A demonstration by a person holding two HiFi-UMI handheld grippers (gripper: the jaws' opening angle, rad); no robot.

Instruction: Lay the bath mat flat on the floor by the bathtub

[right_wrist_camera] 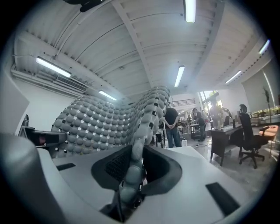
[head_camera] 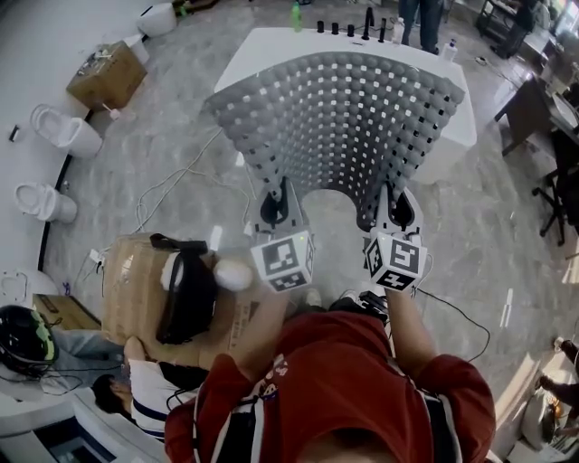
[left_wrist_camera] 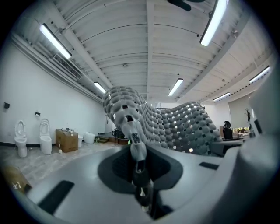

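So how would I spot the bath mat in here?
Start at the white bathtub. In front of it, the bath mat hangs between the left gripper and right gripper, each shut on a near corner. It alone is a grey sheet pierced by rows of square holes.

By my count: 1 grey bath mat (head_camera: 335,118), top centre of the head view. 2 claws: left claw (head_camera: 275,192), right claw (head_camera: 395,193). 2 marker cubes, 1 per claw: left cube (head_camera: 283,260), right cube (head_camera: 396,259). 1 white bathtub (head_camera: 258,50). 2 toilets at the left edge: upper toilet (head_camera: 61,132), lower toilet (head_camera: 41,201). A poss. 3rd white piece in the top-left corner, can't tell. 2 cardboard boxes: upper-left box (head_camera: 107,74), lower-left box (head_camera: 136,289). 1 green bottle (head_camera: 296,14), top edge. 1 office chair (right_wrist_camera: 247,140), right side of the right gripper view.
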